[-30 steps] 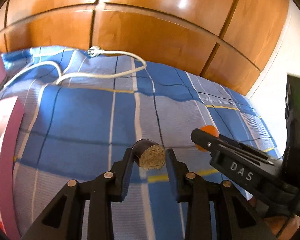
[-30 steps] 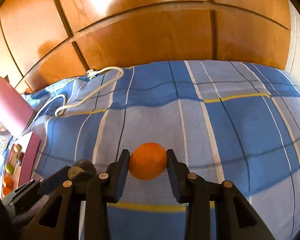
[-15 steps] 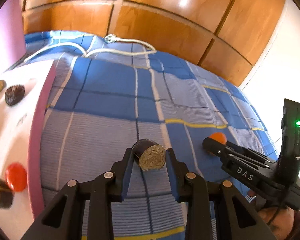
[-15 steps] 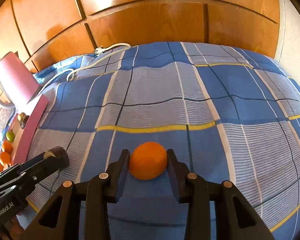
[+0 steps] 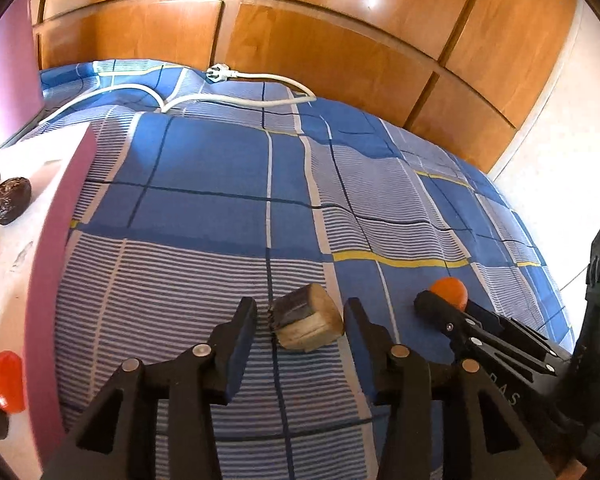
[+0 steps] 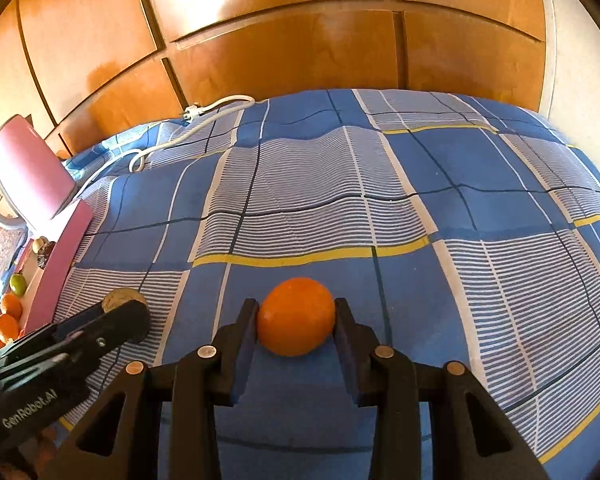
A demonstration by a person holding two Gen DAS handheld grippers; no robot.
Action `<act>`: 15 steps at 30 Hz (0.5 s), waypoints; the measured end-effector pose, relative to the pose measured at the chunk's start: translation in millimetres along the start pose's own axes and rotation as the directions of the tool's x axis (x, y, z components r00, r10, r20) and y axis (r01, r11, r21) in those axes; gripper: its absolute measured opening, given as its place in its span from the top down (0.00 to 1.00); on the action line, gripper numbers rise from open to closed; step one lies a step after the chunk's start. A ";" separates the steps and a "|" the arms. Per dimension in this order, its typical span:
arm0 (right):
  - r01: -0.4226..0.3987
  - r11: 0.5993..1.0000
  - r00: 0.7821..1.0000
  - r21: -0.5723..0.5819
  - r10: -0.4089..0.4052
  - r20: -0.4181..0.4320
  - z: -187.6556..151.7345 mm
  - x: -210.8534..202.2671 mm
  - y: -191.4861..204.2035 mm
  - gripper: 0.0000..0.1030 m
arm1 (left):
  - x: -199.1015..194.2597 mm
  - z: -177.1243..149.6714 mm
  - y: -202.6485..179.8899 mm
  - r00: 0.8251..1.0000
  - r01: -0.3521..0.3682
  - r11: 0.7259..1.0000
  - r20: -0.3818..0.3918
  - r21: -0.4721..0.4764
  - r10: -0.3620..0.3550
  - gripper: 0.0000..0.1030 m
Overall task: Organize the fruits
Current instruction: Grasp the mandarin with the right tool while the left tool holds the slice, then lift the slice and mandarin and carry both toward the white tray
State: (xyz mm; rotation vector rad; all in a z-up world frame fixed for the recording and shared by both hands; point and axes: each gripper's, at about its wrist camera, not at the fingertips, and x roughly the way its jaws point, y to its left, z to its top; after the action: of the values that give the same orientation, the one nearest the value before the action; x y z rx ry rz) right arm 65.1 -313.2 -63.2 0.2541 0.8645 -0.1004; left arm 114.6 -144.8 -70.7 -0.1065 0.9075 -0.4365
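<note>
Two grippers over blue plaid bedspread, each with a fruit between its fingers. Left black two-finger gripper: jaws opening, clear gaps on both sides of short dark-skinned cylinder with pale fibrous cut end, which is tilted and appears to lie on the cloth, no pad pressing it. Right black two-finger gripper: narrow, both pads tight against round orange fruit, held low over the bedspread.

Risks, judged:
- Released cylinder lies on its curved side on soft, uneven cloth; could roll away, towards the right gripper or off the stripe it sits on.
- Cylinder set down outside pink-edged white tray at left; sorting step may be left undone if the tray is the target.
- Orange fruit smooth and round; slight easing of the right pads could let it drop and roll towards the bed edge.
- Grippers near each other; swing of either could knock the other's fruit.
- White power cable well apart, little snag risk.

View differences:
- Left wrist: gaps beside the cylinder; dark wrinkled fruit and red fruit on the tray; only a sliver of the orange fruit.
- Right wrist: full pad contact on the orange fruit; green fruit, further orange fruits, upright pink lid; cylinder mostly hidden behind the left gripper.
</note>
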 end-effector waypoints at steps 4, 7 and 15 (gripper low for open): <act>0.009 1.000 1.000 -0.004 -0.009 0.002 0.2 1.8 1.6 0.64 | 4.7 -2.5 -8.3 1.000 -0.029 0.999 0.011 0.041 0.029 0.56; 0.001 1.000 1.000 0.003 -0.001 0.005 -0.3 1.8 0.2 0.64 | 6.0 -2.8 -9.2 0.999 -0.043 0.998 0.016 0.048 0.042 0.56; -0.044 0.998 0.999 0.054 0.042 0.024 -1.9 1.7 -8.1 0.63 | 5.4 -2.5 -3.2 1.000 -0.019 1.000 0.022 0.019 0.019 0.57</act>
State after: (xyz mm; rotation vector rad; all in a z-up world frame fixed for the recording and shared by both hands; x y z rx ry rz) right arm 63.2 -320.5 -67.1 0.3222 0.8344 -0.0867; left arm 114.6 -149.7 -75.4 -0.0849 0.8825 -0.4253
